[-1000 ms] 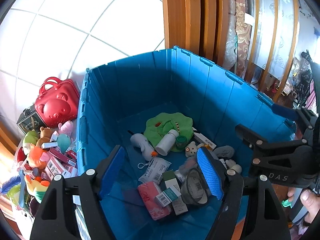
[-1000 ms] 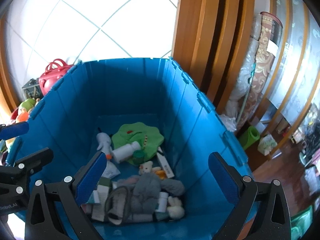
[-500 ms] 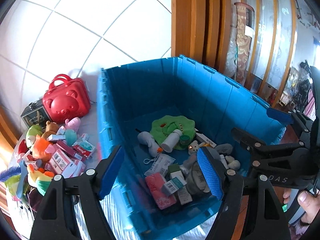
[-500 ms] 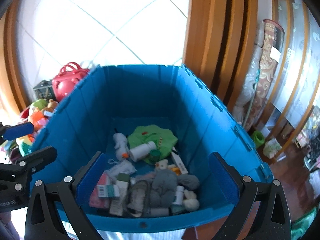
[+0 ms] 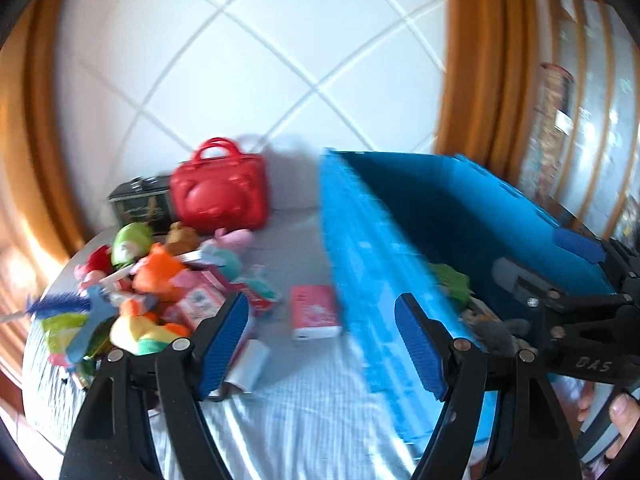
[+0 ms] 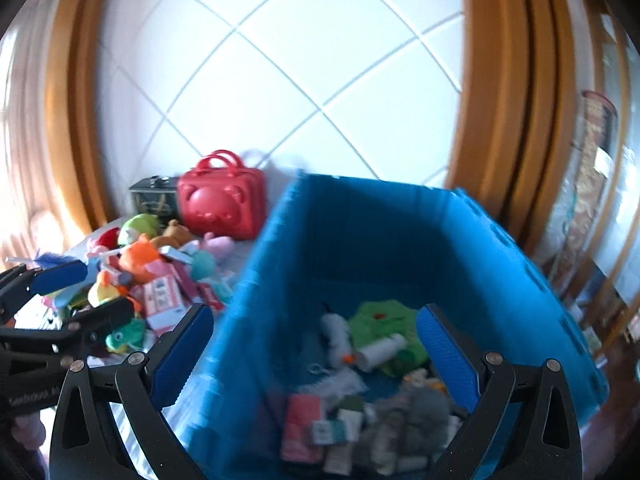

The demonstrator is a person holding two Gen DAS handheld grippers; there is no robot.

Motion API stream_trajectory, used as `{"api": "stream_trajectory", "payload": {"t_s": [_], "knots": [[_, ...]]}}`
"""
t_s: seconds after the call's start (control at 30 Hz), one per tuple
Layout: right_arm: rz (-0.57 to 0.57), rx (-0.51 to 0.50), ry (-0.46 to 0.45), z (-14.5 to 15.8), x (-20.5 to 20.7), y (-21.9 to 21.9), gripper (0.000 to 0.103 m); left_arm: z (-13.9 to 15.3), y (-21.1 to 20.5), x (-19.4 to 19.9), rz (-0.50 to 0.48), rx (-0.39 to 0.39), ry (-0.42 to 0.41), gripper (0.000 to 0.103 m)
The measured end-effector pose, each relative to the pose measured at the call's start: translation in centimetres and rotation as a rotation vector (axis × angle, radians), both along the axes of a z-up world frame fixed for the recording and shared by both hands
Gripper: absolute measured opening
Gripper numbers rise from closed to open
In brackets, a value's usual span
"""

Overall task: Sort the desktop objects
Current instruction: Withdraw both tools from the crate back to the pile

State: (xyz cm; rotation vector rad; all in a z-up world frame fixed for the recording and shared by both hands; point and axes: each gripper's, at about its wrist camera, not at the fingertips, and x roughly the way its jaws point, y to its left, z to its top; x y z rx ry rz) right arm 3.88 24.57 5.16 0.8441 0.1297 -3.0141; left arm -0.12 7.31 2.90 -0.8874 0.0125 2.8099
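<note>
A blue plastic bin (image 5: 360,264) (image 6: 280,264) stands on a white cloth and holds several sorted items: a green plush (image 6: 380,318), a white bottle (image 6: 380,350), small boxes. Left of it lies a heap of plush toys and red boxes (image 5: 160,280) (image 6: 152,276), with a pink box (image 5: 314,312) lying apart near the bin wall. My left gripper (image 5: 322,340) is open and empty over the cloth between heap and bin. My right gripper (image 6: 316,356) is open and empty over the bin's near left corner. Both views are blurred.
A red bear-faced case (image 5: 220,196) (image 6: 222,204) and a dark tin box (image 5: 140,204) stand at the back by the white tiled wall. Wooden frames rise at both sides. A small white roll (image 5: 250,368) lies by the left fingertip. A hand (image 5: 620,412) shows at the lower right.
Both grippers have swung left, away from the bin's inside. The left one now looks at the cloth and toy heap; the right one sits over the bin's left wall. Jaws kept their width.
</note>
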Motion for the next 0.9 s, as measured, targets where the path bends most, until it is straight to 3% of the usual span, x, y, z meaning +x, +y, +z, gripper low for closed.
{"api": "stream_trajectory", "payload": {"t_s": [0.3,0.57,0.73,0.9], "knots": [[0.146,-0.001,-0.041,-1.4,-4.3,-11.5,0.103,-4.3,-14.9,-3.7,0.217,0.01,-0.111,0.075],[0.213,-0.092,-0.219,-7.3,-9.7,-20.2,0.103,-9.8,-27.7,-6.8,0.363,-0.014,-0.241,0.075],[0.157,-0.121,-0.288,-11.2,-12.9,-23.4,0.103,-13.2,-32.1,-10.2,0.346,-0.034,-0.321,0.075],[0.055,-0.136,-0.384,-15.4,-15.4,-25.4,0.103,-14.8,-31.6,-14.8,0.197,-0.024,-0.349,0.075]]}}
